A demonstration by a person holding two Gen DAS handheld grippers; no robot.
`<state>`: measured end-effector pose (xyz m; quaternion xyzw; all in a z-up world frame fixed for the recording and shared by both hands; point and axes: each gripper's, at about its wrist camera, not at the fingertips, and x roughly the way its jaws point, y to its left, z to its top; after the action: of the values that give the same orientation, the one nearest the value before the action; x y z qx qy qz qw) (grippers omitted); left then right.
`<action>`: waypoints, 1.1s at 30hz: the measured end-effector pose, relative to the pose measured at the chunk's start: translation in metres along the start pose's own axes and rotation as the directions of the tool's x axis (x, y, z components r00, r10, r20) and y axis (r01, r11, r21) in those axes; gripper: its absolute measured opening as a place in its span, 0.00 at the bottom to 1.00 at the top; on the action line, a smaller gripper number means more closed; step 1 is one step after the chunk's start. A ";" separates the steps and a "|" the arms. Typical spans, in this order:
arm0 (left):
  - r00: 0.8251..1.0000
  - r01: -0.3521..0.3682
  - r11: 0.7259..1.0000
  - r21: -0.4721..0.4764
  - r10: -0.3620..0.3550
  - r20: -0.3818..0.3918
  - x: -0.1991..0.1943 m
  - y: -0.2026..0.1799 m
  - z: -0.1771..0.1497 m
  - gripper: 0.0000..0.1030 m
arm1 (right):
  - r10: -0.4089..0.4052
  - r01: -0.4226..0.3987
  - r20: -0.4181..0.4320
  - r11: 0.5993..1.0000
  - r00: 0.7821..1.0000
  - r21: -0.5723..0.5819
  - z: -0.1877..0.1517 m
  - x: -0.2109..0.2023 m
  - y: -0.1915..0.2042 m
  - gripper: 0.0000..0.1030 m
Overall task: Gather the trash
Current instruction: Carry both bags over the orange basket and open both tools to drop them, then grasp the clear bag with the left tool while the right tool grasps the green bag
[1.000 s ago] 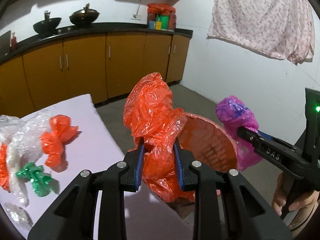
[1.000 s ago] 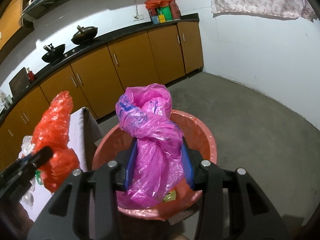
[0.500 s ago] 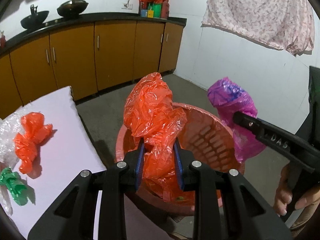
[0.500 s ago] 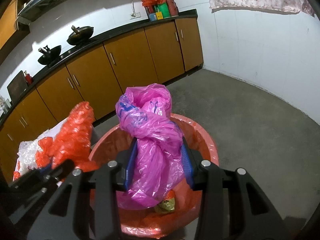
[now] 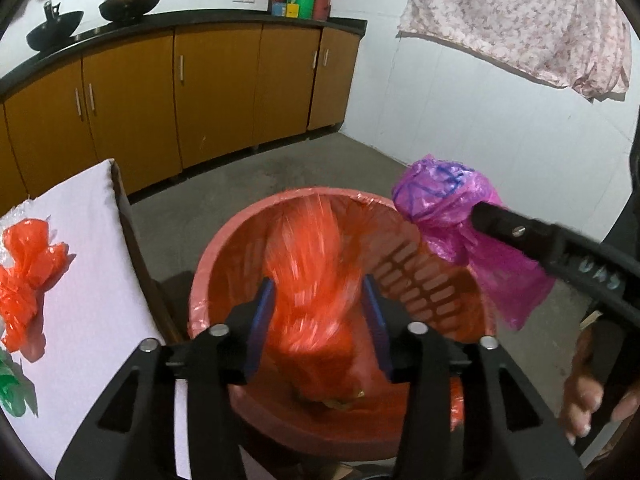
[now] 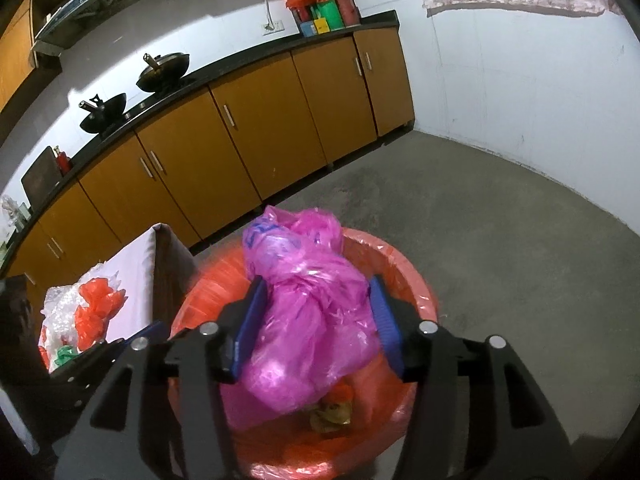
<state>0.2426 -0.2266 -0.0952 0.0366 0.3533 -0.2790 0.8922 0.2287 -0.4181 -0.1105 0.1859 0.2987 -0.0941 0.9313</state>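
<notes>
- Now my left gripper (image 5: 318, 312) sits over the round salmon-red plastic basket (image 5: 432, 276) so that the crumpled orange plastic bag (image 5: 312, 264) falls inside; its jaws are opening, and the bag between them is a blurred streak, apparently already loose.
- Likewise my right gripper (image 6: 316, 320) hangs over the same basket, jaws opening, with the crumpled pink plastic bag (image 6: 308, 320) between them and sagging toward the scraps below.
- More trash waits on the white-covered table (image 5: 92, 240) beside the basket: a smaller orange plastic wad (image 5: 28, 276), a green scrap (image 5: 12, 392) and clear wrap.
- Nothing blocks either drop; the two grippers are near each other, though.
</notes>
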 end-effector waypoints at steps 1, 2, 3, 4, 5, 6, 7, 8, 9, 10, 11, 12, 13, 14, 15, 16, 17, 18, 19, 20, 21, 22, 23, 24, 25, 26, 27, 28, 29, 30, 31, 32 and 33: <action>1.000 -0.006 1.000 -0.002 0.006 -0.004 0.000 0.001 -0.001 0.51 | -0.002 0.002 0.000 1.000 1.000 0.005 0.000 -0.001 -0.002 0.56; 1.000 -0.013 1.000 -0.009 0.013 -0.008 -0.001 0.004 -0.002 0.52 | -0.003 0.003 0.000 1.000 1.000 0.010 0.000 -0.003 -0.005 0.59; 1.000 -0.017 1.000 -0.015 0.017 -0.009 -0.002 0.006 -0.002 0.53 | -0.002 0.002 -0.001 1.000 1.000 0.012 0.000 -0.006 -0.007 0.62; 1.000 -0.028 0.999 -0.027 0.028 -0.007 -0.005 0.010 -0.003 0.57 | -0.004 0.004 -0.001 1.000 1.000 0.012 -0.001 -0.009 -0.007 0.64; 0.999 -0.039 0.998 -0.041 0.039 -0.006 -0.007 0.010 -0.001 0.60 | -0.008 0.008 0.002 1.000 1.000 0.008 -0.001 -0.014 -0.008 0.68; 0.999 -0.047 0.997 -0.059 0.047 -0.005 -0.010 0.014 0.000 0.62 | -0.013 0.013 0.004 1.000 1.000 0.005 -0.001 -0.017 -0.009 0.69; 0.999 -0.050 0.996 -0.080 0.050 -0.002 -0.015 0.017 0.000 0.65 | -0.024 0.024 0.005 1.000 1.000 0.000 -0.001 -0.023 -0.008 0.72; 0.999 -0.051 0.993 -0.103 0.053 0.010 -0.024 0.021 0.002 0.69 | -0.025 0.025 0.006 1.000 1.000 -0.004 -0.001 -0.028 -0.007 0.76; 0.998 -0.061 0.992 -0.115 0.064 0.024 -0.032 0.023 0.003 0.71 | -0.027 0.027 0.011 1.000 1.000 -0.011 -0.001 -0.036 -0.006 0.79; 0.995 -0.084 0.989 -0.123 0.090 0.047 -0.045 0.025 0.004 0.77 | -0.028 0.028 0.021 0.999 0.999 -0.020 -0.002 -0.045 -0.002 0.81; 0.992 -0.100 0.987 -0.124 0.109 0.064 -0.053 0.027 0.004 0.81 | -0.030 0.031 0.032 0.999 0.999 -0.030 -0.001 -0.051 0.001 0.85; 0.988 -0.117 0.985 -0.125 0.128 0.083 -0.063 0.028 0.004 0.82 | -0.037 0.039 0.049 0.998 0.998 -0.044 -0.001 -0.060 0.006 0.89; 0.984 -0.135 0.983 -0.126 0.147 0.099 -0.072 0.030 0.003 0.84 | -0.040 0.044 0.070 0.997 0.997 -0.065 -0.002 -0.070 0.014 0.90; 0.978 -0.162 0.978 -0.128 0.177 0.114 -0.084 0.032 0.002 0.87 | -0.041 0.048 0.081 0.996 0.996 -0.078 -0.002 -0.076 0.019 0.92; 0.972 -0.182 0.974 -0.132 0.199 0.125 -0.093 0.035 0.001 0.89 | -0.043 0.052 0.092 0.994 0.995 -0.092 -0.002 -0.083 0.026 0.93; 0.967 -0.198 0.971 -0.136 0.216 0.134 -0.102 0.037 -0.002 0.91 | -0.038 0.050 0.102 0.992 0.994 -0.112 -0.004 -0.090 0.036 0.94; 0.960 -0.221 0.965 -0.140 0.241 0.143 -0.114 0.042 -0.005 0.93 | -0.034 0.048 0.107 0.990 0.994 -0.129 -0.006 -0.094 0.045 0.95; 0.953 -0.243 0.959 -0.143 0.264 0.150 -0.124 0.045 -0.009 0.93 | -0.027 0.043 0.110 0.988 0.994 -0.145 -0.008 -0.099 0.053 0.95; 0.947 -0.259 0.955 -0.144 0.280 0.154 -0.131 0.049 -0.012 0.95 | -0.018 0.036 0.112 0.986 0.994 -0.165 -0.010 -0.102 0.064 0.96; 0.937 -0.286 0.946 -0.152 0.309 0.161 -0.144 0.056 -0.018 0.97 | -0.008 0.028 0.111 0.983 0.994 -0.179 -0.012 -0.105 0.073 0.96; 0.928 -0.308 0.938 -0.161 0.333 0.166 -0.154 0.061 -0.024 0.98 | 0.004 0.017 0.108 0.982 0.994 -0.191 -0.016 -0.107 0.082 0.96; 0.922 -0.322 0.932 -0.166 0.349 0.169 -0.159 0.065 -0.028 0.98 | 0.019 0.002 0.101 0.979 0.995 -0.202 -0.021 -0.109 0.093 0.96; 0.910 -0.351 0.920 -0.174 0.379 0.170 -0.170 0.073 -0.035 0.98 | 0.028 -0.008 0.094 0.978 0.995 -0.207 -0.026 -0.111 0.100 0.96; 0.899 -0.376 0.909 -0.178 0.404 0.167 -0.177 0.079 -0.039 0.98 | 0.040 -0.022 0.080 0.977 0.996 -0.212 -0.033 -0.111 0.109 0.96; 0.888 -0.400 0.898 -0.182 0.429 0.164 -0.185 0.085 -0.044 0.98 | 0.049 -0.033 0.069 0.976 0.996 -0.215 -0.037 -0.112 0.116 0.96; 0.876 -0.425 0.886 -0.186 0.454 0.160 -0.193 0.093 -0.051 0.98 | 0.061 -0.048 0.050 0.974 0.997 -0.220 -0.045 -0.111 0.125 0.96; 0.868 -0.442 0.876 -0.191 0.472 0.155 -0.201 0.100 -0.059 0.98 | 0.072 -0.063 0.035 0.973 0.997 -0.221 -0.052 -0.110 0.131 0.96; 0.861 -0.455 0.868 -0.197 0.486 0.152 -0.207 0.107 -0.066 0.98 | 0.089 -0.084 0.016 0.972 0.996 -0.220 -0.061 -0.109 0.139 0.96; 0.854 -0.468 0.860 -0.205 0.499 0.147 -0.215 0.117 -0.077 0.98 | 0.098 -0.095 0.004 0.971 0.995 -0.221 -0.067 -0.109 0.144 0.96; 0.851 -0.474 0.855 -0.212 0.506 0.142 -0.220 0.125 -0.086 0.98 | 0.108 -0.108 -0.010 0.968 0.994 -0.225 -0.074 -0.108 0.151 0.95; 0.847 -0.481 0.849 -0.221 0.515 0.133 -0.224 0.133 -0.094 0.98 | 0.118 -0.120 -0.022 0.966 0.993 -0.231 -0.082 -0.107 0.159 0.95; 0.843 -0.490 0.839 -0.235 0.525 0.117 -0.228 0.142 -0.104 0.98 | 0.123 -0.126 -0.029 0.964 0.992 -0.235 -0.088 -0.106 0.166 0.95; 0.841 -0.496 0.831 -0.251 0.532 0.098 -0.231 0.152 -0.112 0.98 | 0.129 -0.133 -0.034 0.962 0.991 -0.239 -0.092 -0.105 0.172 0.95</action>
<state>0.1167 0.0394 -0.0489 0.0108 0.2837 0.0099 0.9588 0.1450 -0.2174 -0.0679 0.0920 0.3036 0.0061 0.9483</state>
